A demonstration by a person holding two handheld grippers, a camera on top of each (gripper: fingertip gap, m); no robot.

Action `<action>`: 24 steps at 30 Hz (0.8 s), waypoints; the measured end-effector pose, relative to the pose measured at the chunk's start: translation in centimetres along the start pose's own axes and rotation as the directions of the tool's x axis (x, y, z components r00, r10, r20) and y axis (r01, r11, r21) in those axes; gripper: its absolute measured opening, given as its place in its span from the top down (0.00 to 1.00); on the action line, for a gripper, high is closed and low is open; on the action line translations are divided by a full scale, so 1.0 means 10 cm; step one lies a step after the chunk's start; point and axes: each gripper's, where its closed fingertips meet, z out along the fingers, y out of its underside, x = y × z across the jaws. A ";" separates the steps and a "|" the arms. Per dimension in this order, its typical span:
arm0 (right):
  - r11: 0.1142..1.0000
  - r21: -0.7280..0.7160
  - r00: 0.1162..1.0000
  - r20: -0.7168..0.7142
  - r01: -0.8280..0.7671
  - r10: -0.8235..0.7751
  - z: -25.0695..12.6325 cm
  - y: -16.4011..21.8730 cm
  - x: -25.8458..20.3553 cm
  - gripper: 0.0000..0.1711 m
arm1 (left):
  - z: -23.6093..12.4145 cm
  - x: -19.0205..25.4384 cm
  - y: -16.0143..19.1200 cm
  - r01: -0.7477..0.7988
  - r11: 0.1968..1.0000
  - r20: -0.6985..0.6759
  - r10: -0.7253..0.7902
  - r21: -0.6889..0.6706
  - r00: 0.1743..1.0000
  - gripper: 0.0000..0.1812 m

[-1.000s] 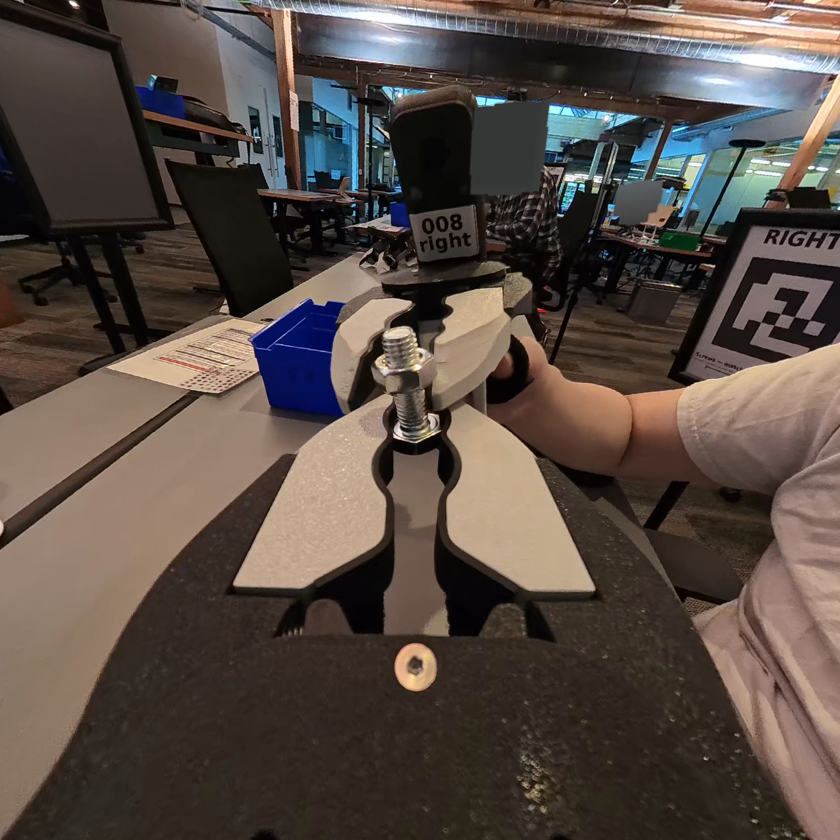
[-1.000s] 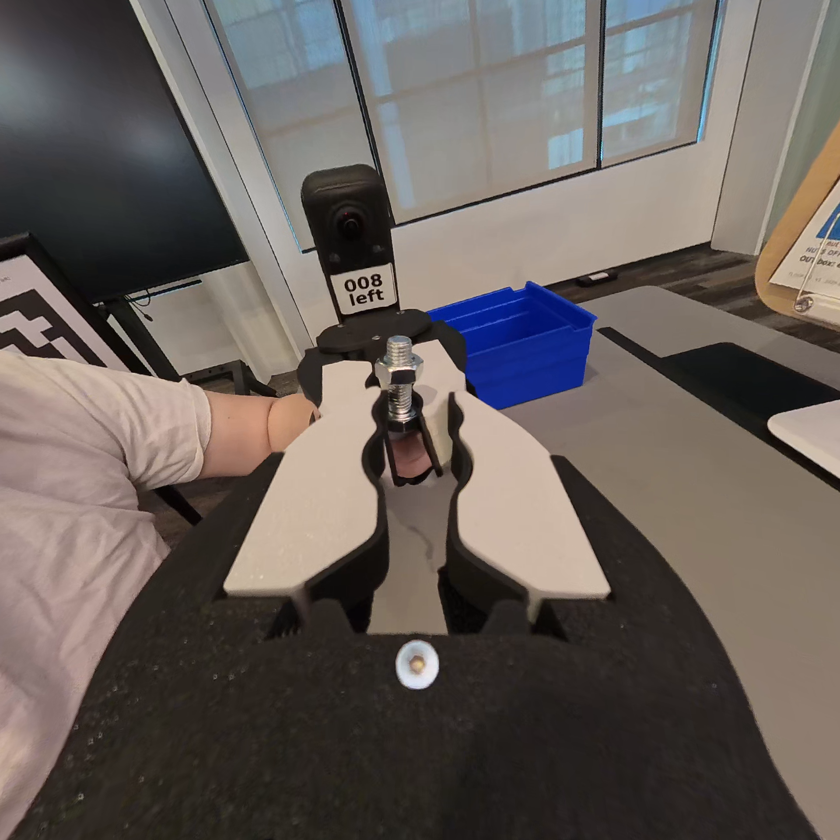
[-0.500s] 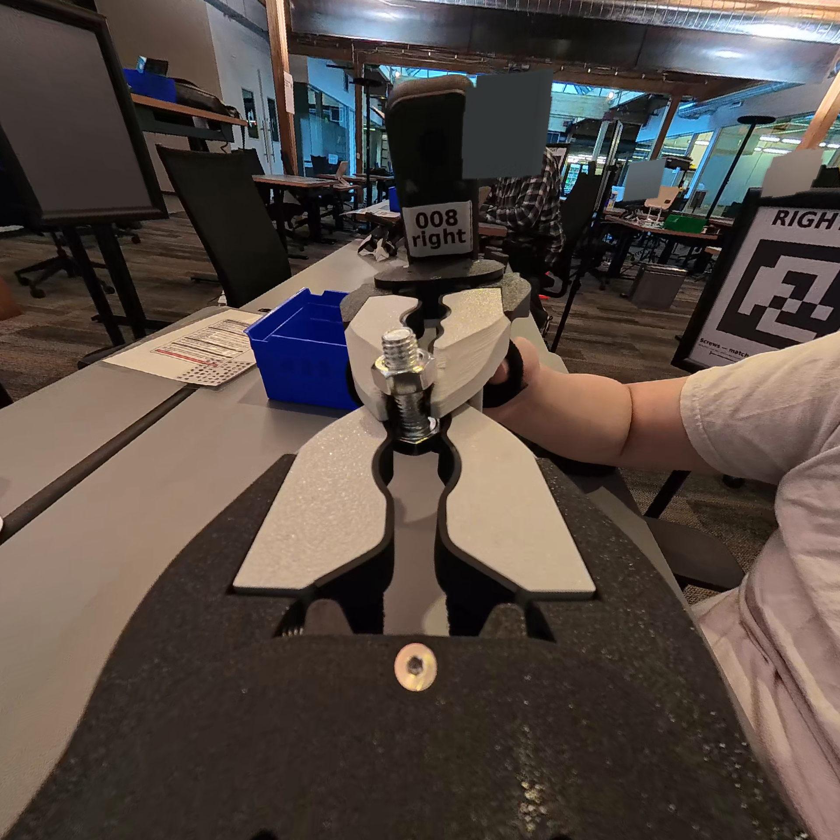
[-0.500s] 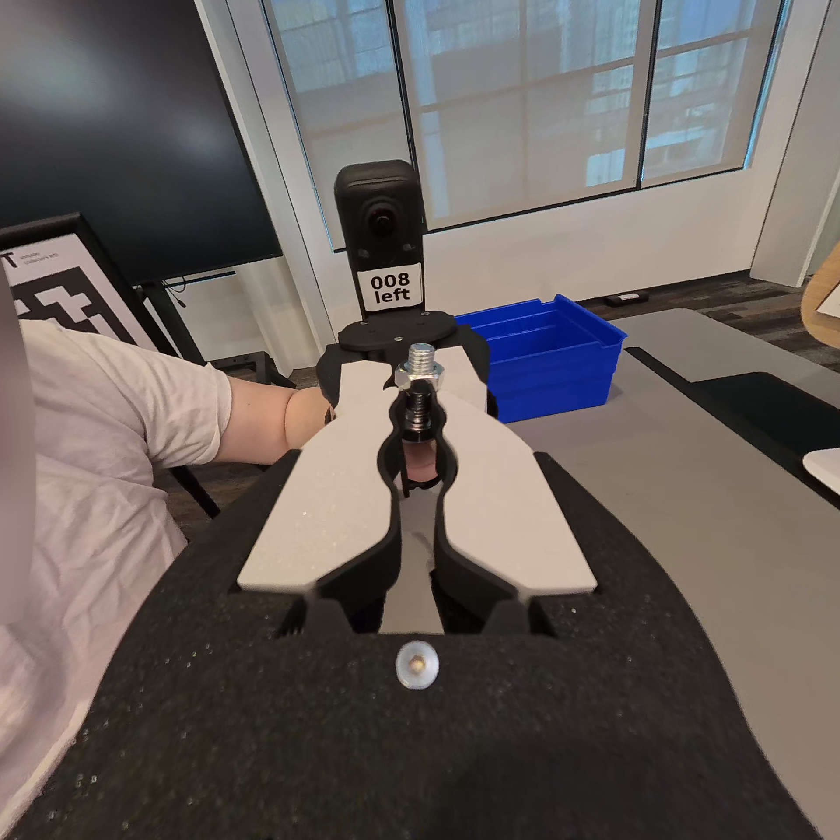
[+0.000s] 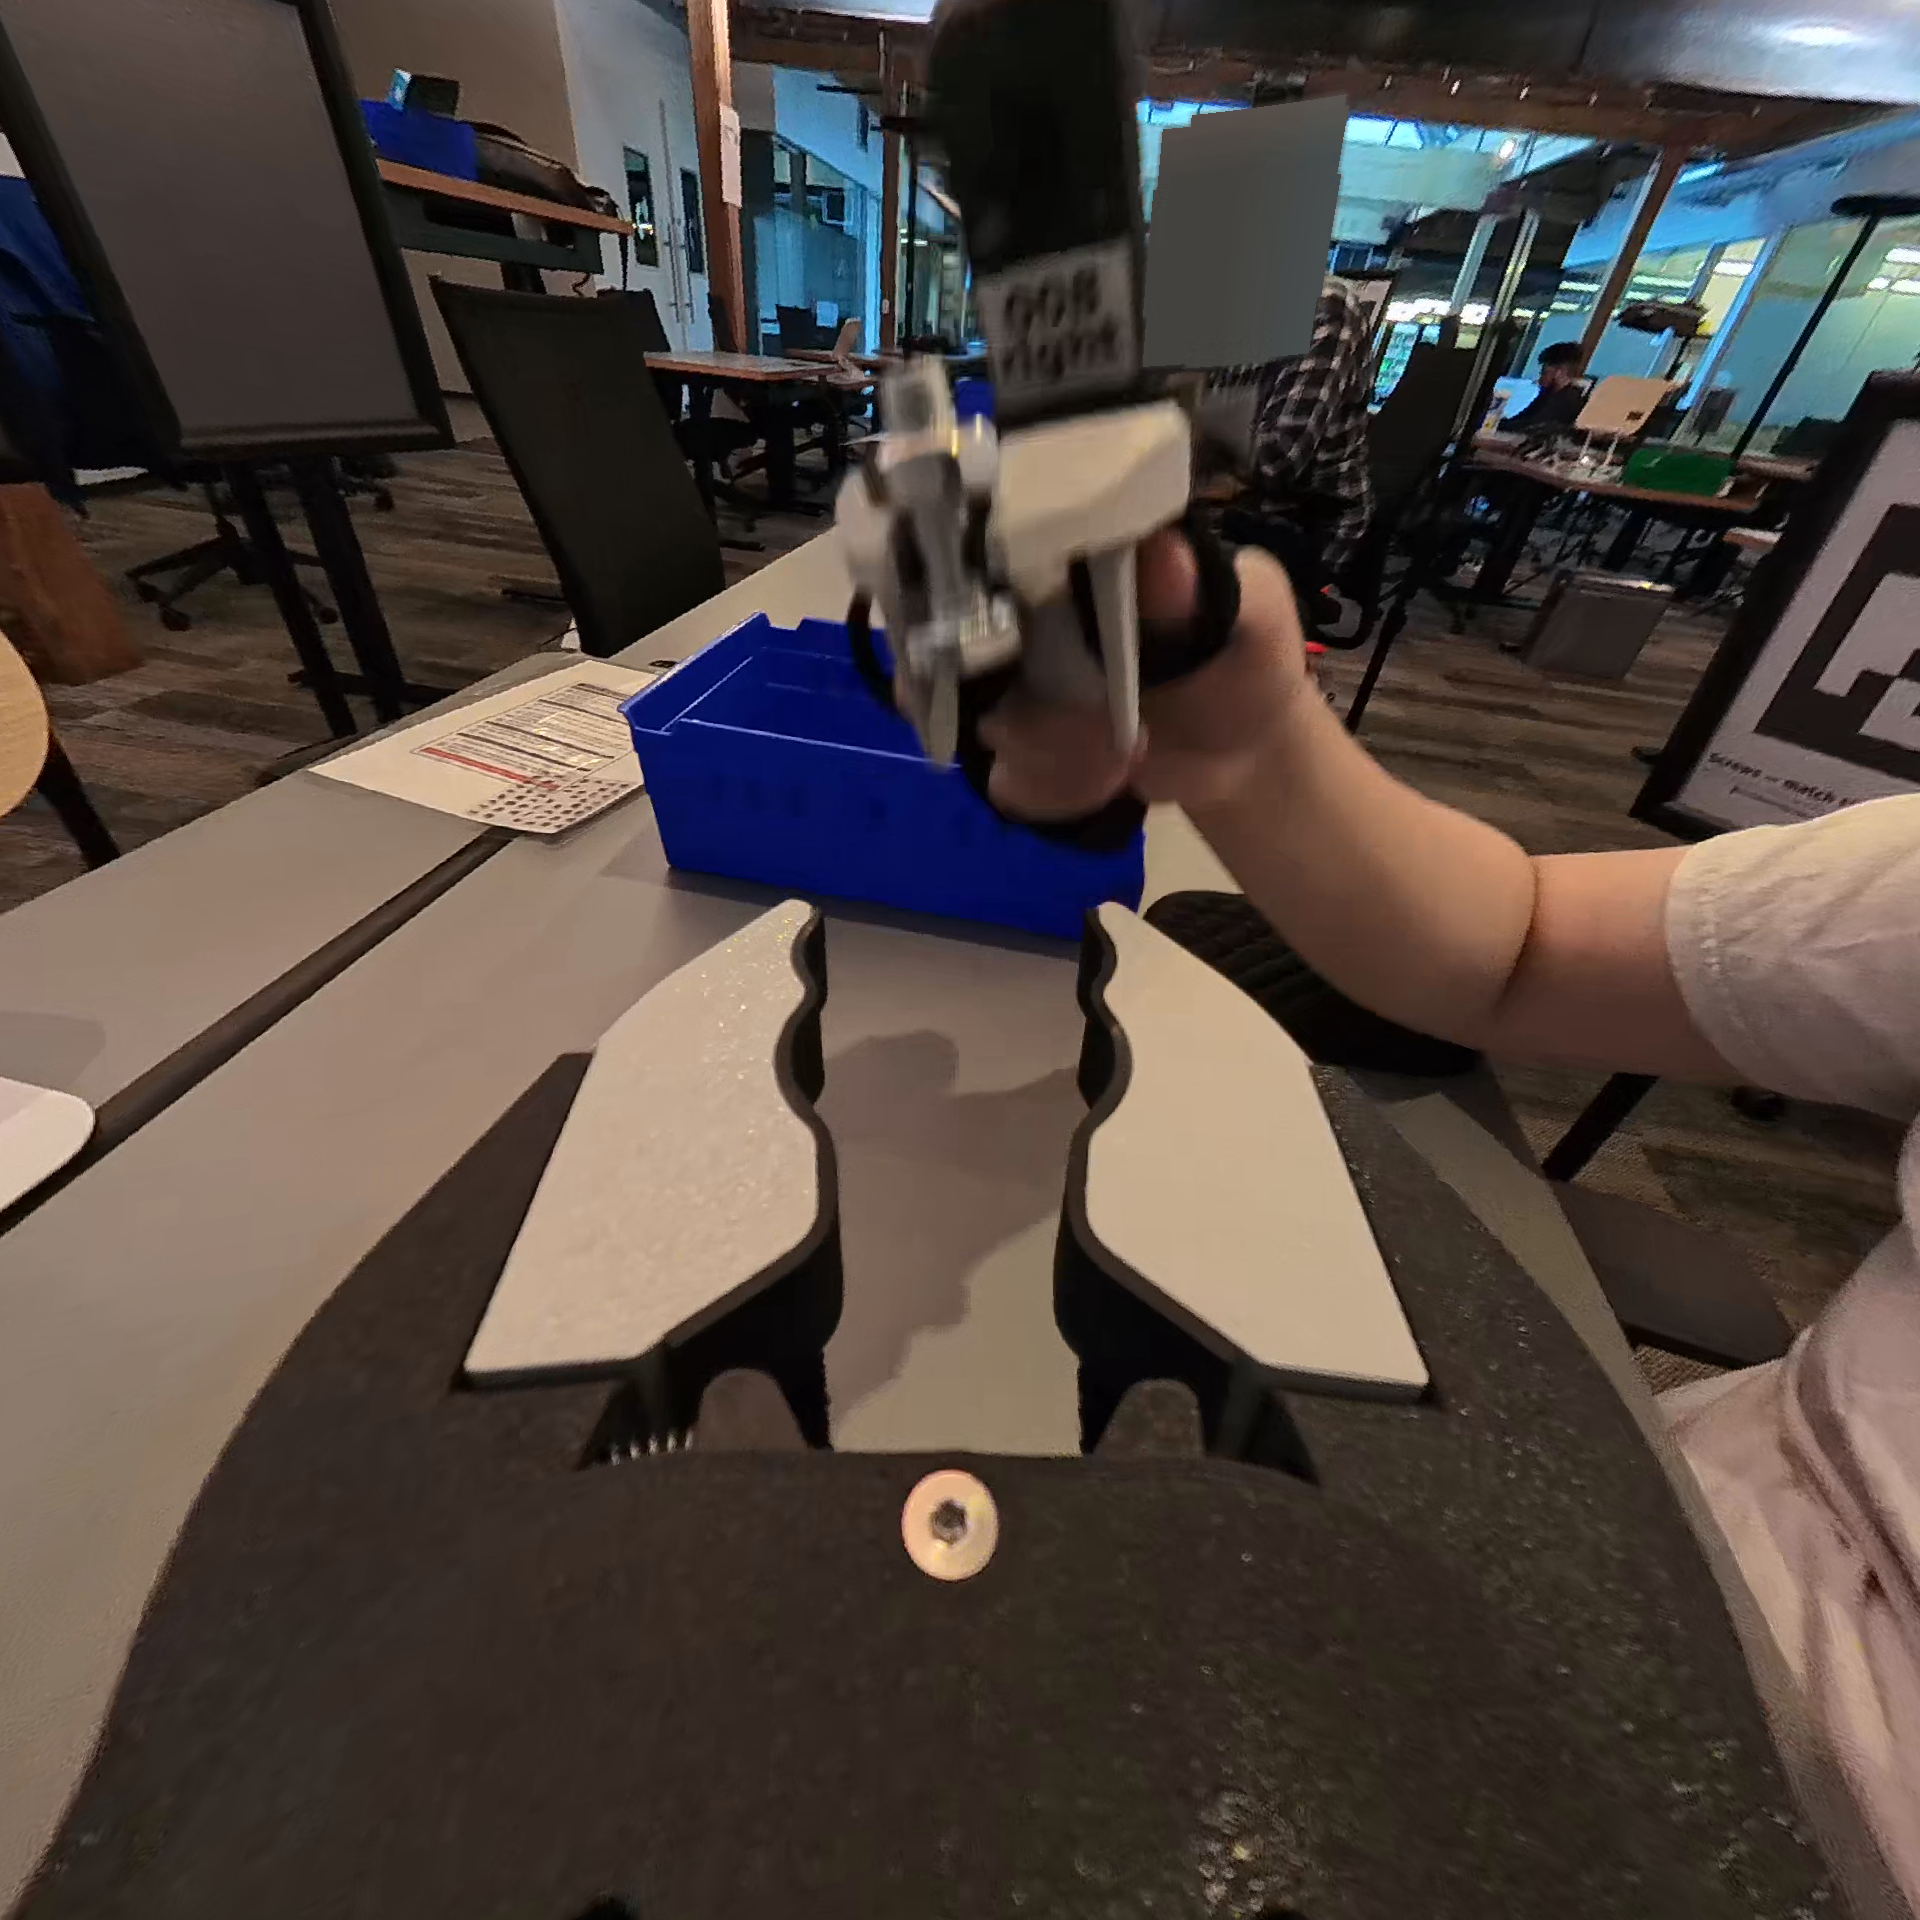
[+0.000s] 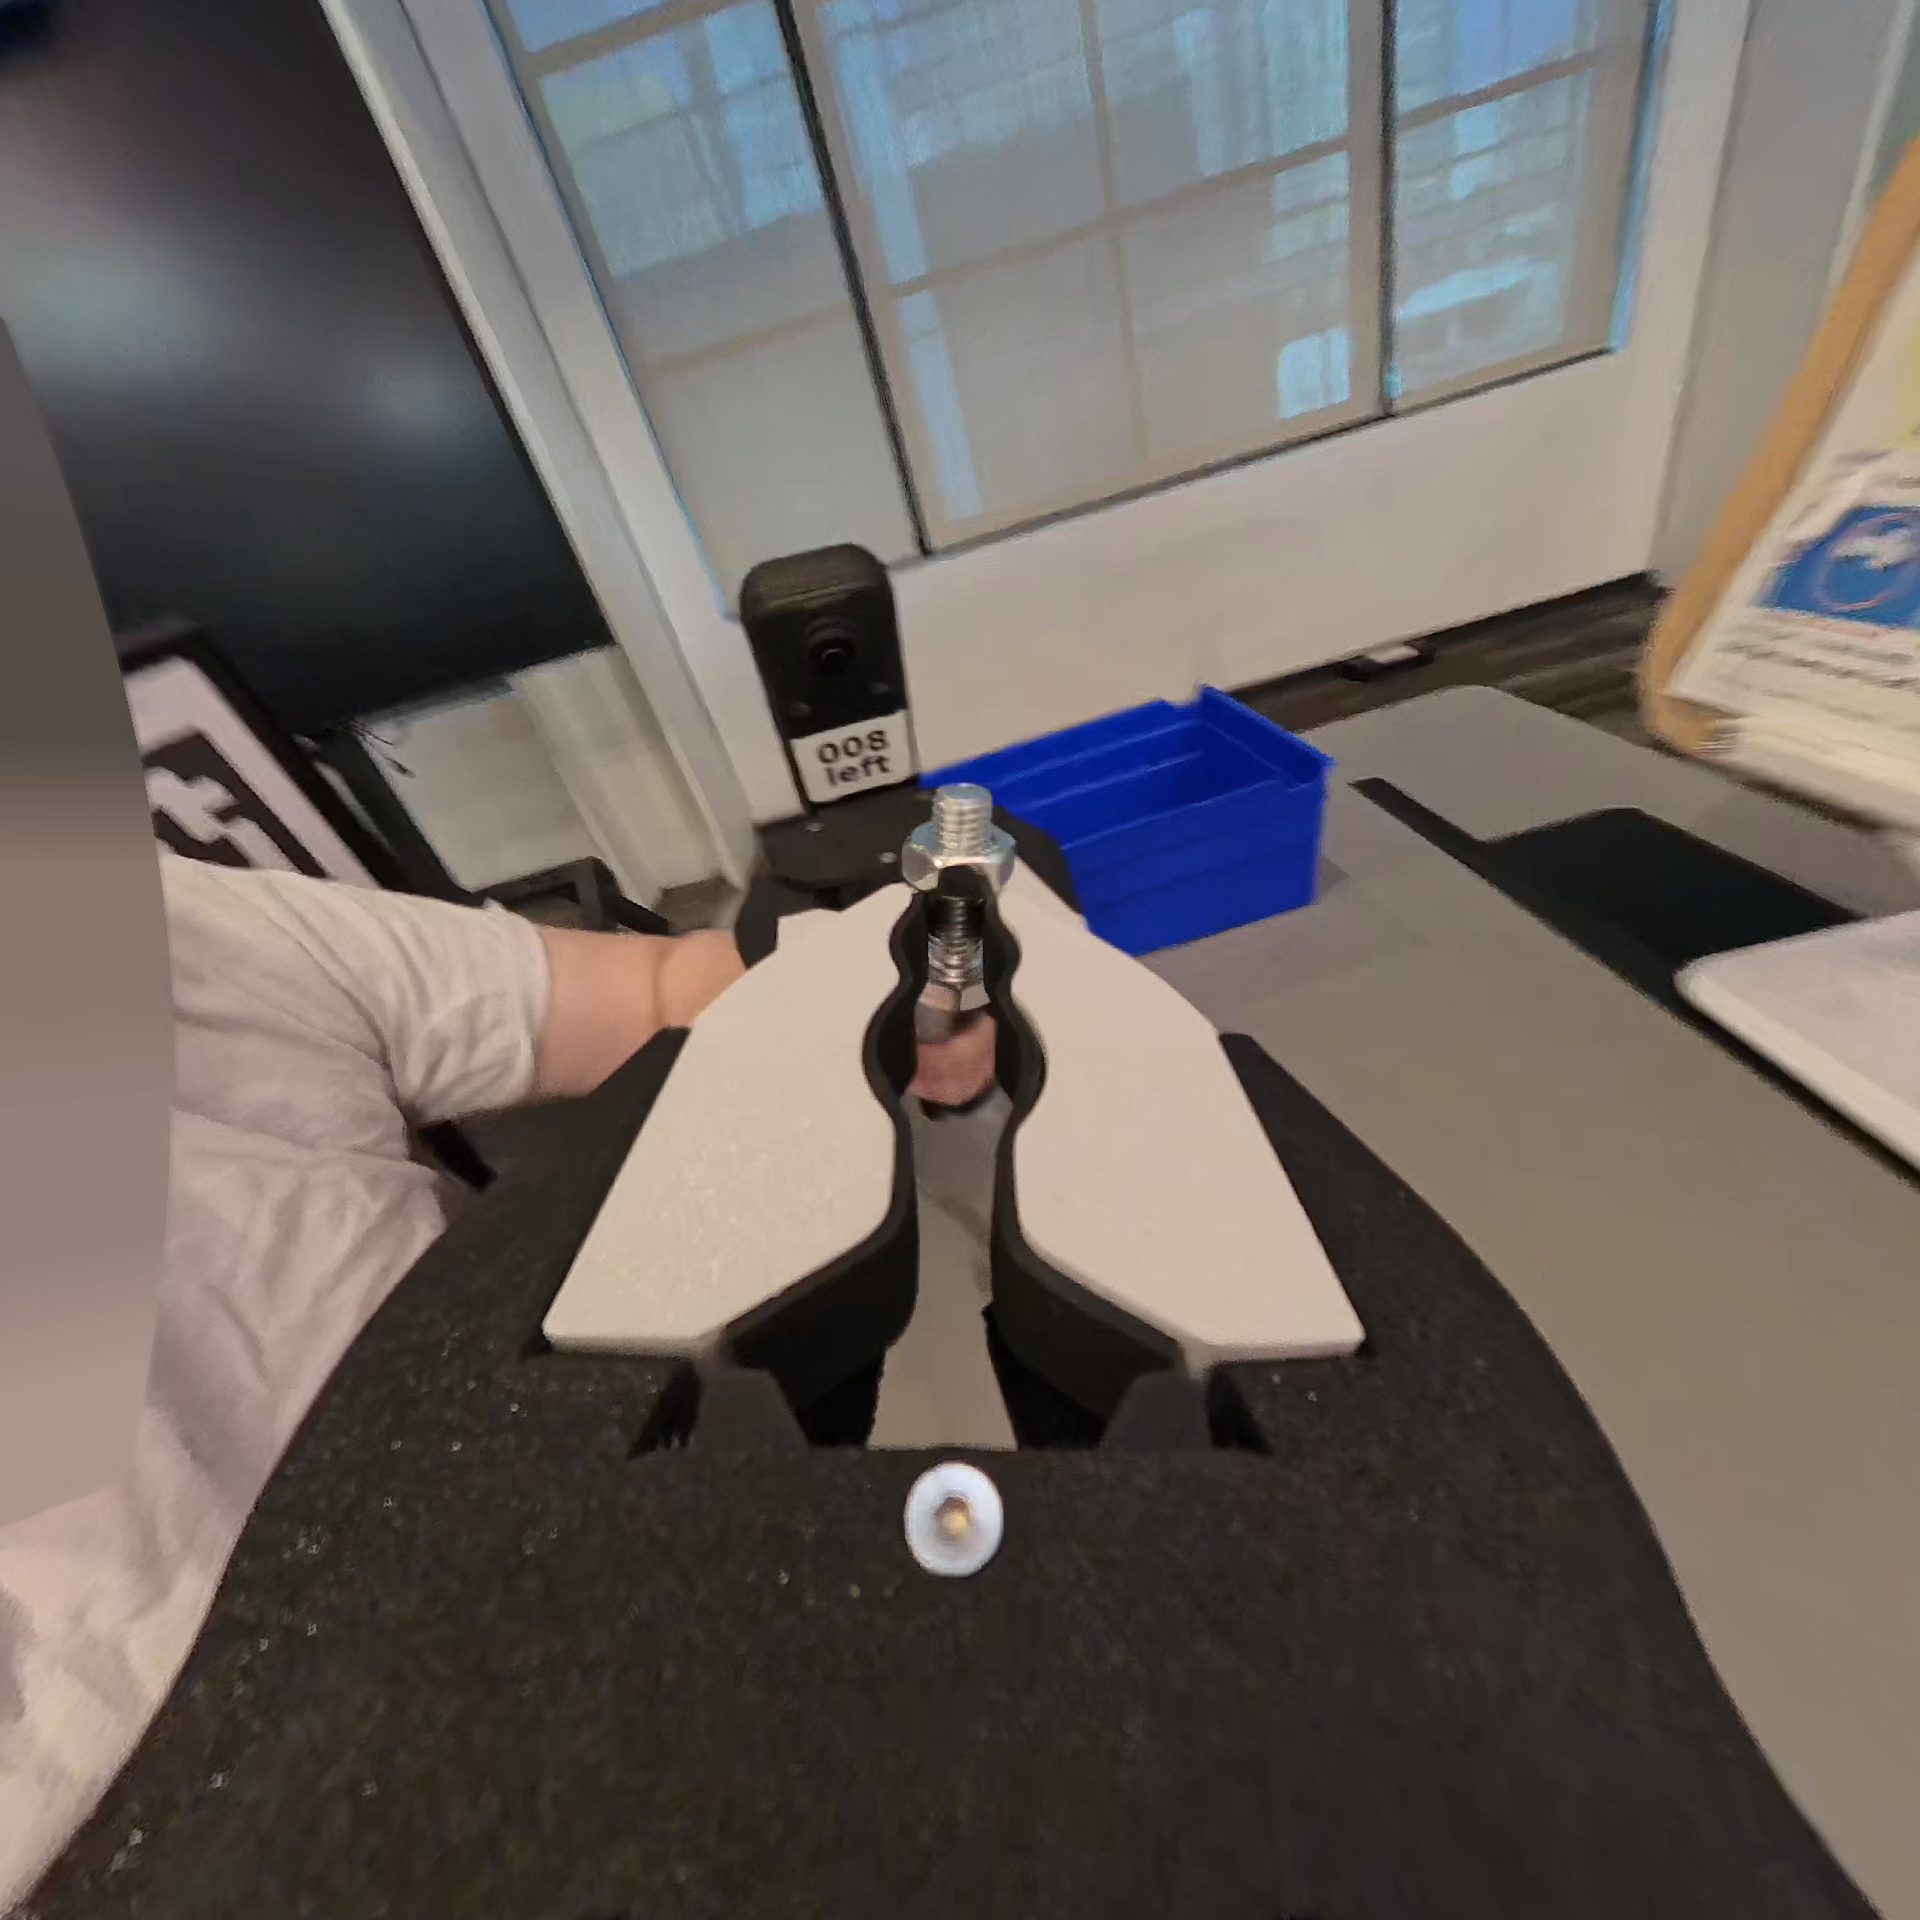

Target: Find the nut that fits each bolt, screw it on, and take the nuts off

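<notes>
My left gripper has its jaws spread wide with nothing between them, only the grey table showing in the gap, and it sits low over the tabletop. My right gripper has its jaws drawn narrow around the bolt, which stands upright between the fingertips with its threaded end pointing up past them. A hex nut sits threaded on the bolt just above the fingertips, with a few turns of thread showing beyond it. From the left wrist view I see the right gripper raised well above the table, blurred and tilted, with the bolt clamped in it and a hand wrapped around its handle. The blue bin stands on the table beyond my left fingertips, below the raised right gripper, and I cannot tell what lies inside it. A printed sheet lies flat on the table just beside the bin's left side. In the right wrist view the same blue bin sits behind and to the right of the bolt, near the left gripper's camera housing
</notes>
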 end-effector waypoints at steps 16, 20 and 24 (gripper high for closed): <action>0.491 -0.216 0.212 -0.975 -0.844 -0.063 -3.86 1.68 1.55 0.95 | 0.09 0.15 0.18 0.046 0.986 -0.052 -0.055 -0.158 0.997 0.79; 0.387 -0.217 0.181 -0.975 -0.896 -0.129 -4.01 1.93 1.60 0.94 | 0.11 0.05 0.28 0.040 0.979 -0.007 -0.043 -0.201 0.999 0.79; 0.361 -0.218 0.183 -0.975 -0.907 -0.127 -4.03 2.05 1.66 0.94 | 0.08 -0.20 0.43 0.029 0.959 0.121 0.006 -0.282 0.993 0.80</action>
